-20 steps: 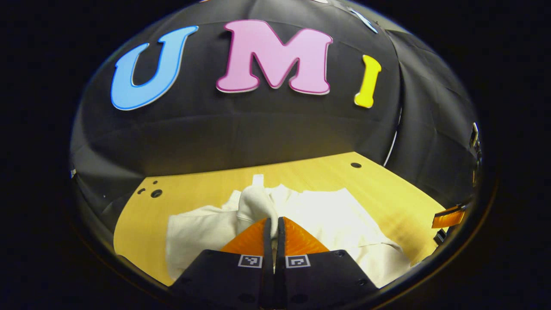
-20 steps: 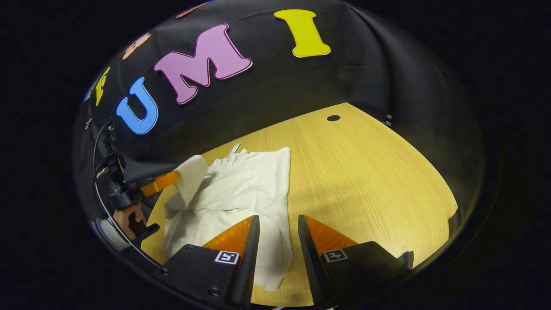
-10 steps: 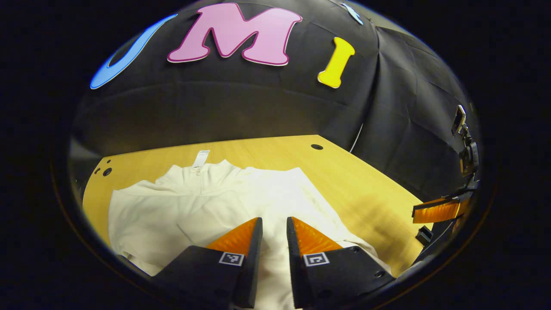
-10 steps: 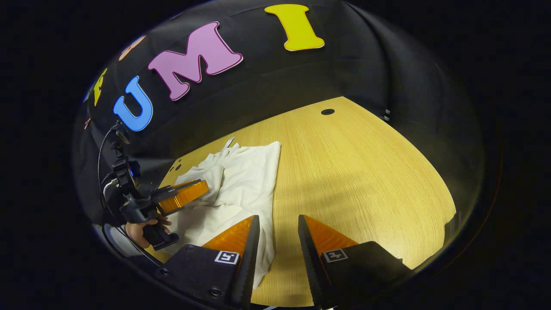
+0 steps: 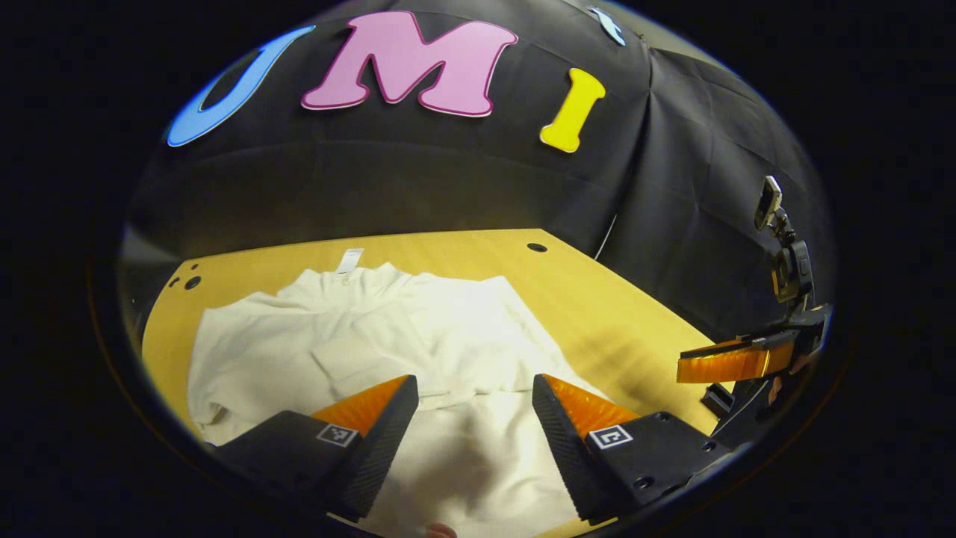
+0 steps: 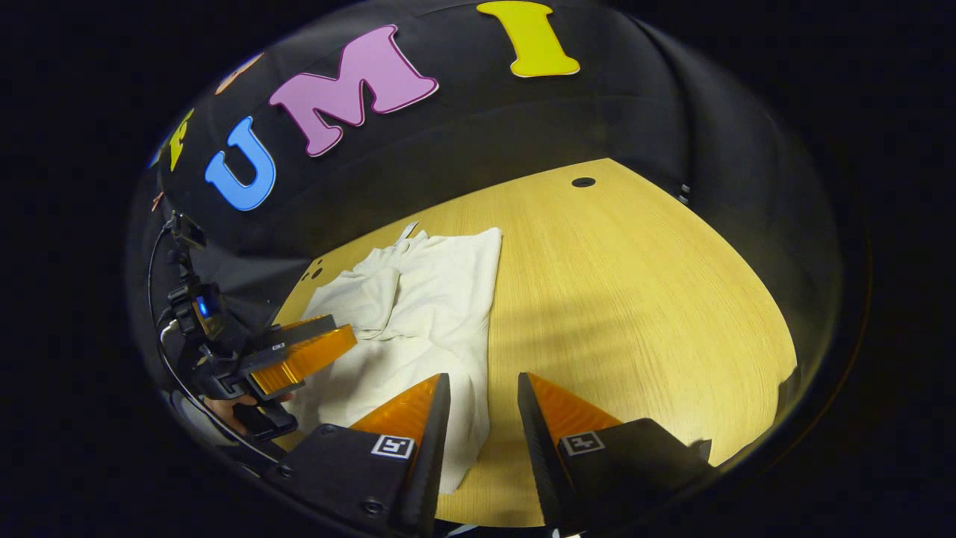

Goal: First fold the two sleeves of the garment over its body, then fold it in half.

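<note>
A white garment (image 5: 388, 344) lies flat on the wooden table (image 5: 612, 306), collar and tag toward the far wall, with a folded sleeve resting across its body. My left gripper (image 5: 474, 385) hovers over the garment's near half, open wide and holding nothing. In the right gripper view the garment (image 6: 426, 299) lies left of centre, its right edge straight. My right gripper (image 6: 482, 381) is open over the near right corner of the cloth, nothing between its fingers. The left gripper (image 6: 299, 355) shows at the garment's left side, and the right gripper (image 5: 736, 360) shows at the far right of the left gripper view.
Bare wood (image 6: 635, 299) spreads to the right of the garment. A round hole (image 6: 582, 181) sits near the table's far corner, and small holes (image 5: 187, 282) near its far left. The black cloth wall closes the back and sides.
My left gripper let go of the sleeve it was carrying; the sleeve now lies on the body. The left gripper opened wide and drew back. The right gripper barely moved.
</note>
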Demonstrator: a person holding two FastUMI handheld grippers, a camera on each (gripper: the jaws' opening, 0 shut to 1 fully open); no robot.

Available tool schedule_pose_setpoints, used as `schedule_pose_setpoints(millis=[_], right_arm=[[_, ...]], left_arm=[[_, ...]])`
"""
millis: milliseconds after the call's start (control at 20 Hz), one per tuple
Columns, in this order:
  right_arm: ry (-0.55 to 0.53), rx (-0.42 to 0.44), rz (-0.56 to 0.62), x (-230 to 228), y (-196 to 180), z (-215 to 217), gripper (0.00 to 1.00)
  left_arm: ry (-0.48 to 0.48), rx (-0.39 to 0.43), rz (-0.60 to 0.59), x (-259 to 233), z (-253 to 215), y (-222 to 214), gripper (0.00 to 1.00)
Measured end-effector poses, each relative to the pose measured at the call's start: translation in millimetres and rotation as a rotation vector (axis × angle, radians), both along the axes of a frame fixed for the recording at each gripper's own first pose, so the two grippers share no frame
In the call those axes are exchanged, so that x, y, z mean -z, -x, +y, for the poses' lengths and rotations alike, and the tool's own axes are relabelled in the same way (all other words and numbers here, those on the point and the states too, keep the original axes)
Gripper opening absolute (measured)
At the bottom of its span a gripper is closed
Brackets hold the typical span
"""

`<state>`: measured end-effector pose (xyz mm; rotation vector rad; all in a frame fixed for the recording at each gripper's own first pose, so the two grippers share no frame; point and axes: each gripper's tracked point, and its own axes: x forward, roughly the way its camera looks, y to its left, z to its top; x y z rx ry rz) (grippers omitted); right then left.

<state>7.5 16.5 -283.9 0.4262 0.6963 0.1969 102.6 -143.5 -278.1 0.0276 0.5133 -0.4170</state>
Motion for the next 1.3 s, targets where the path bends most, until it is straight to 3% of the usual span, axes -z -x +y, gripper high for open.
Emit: schedule_pose_setpoints(millis=[150,200,250,300,350,650,700,750,1300], right_arm=[[0.013,-0.038,0.014,2.9,15.7,18.5,0.60],[0.022,-0.053,0.020,3.8,20.8,24.0,0.81],[0.035,-0.063,0.024,4.7,26.1,28.1,0.86],[0.043,-0.074,0.029,6.9,30.5,33.9,0.97],[0.053,-0.073,0.037,5.0,34.9,36.9,0.99],[0.109,-0.080,0.102,21.1,55.1,51.8,0.98],[0.122,-0.078,0.112,24.6,58.1,51.5,0.99],[0.130,-0.078,0.122,28.8,60.2,52.2,0.99],[0.154,-0.049,0.201,56.5,63.1,60.0,0.99]], left_arm=[[0.008,-0.060,0.012,-8.4,36.6,23.8,0.96],[0.004,-0.082,0.016,-10.7,50.6,32.6,0.96],[0.002,-0.103,0.023,-11.9,64.4,41.2,0.96],[0.000,-0.125,0.031,-13.7,79.4,49.8,0.96],[-0.001,-0.147,0.043,-13.0,92.9,59.8,0.96],[-0.037,-0.268,0.123,6.5,172.0,118.8,0.96],[-0.044,-0.286,0.140,12.0,181.9,126.5,0.92],[-0.048,-0.302,0.154,16.0,191.2,130.8,0.96],[-0.122,-0.409,0.283,71.7,246.9,141.8,0.96]])
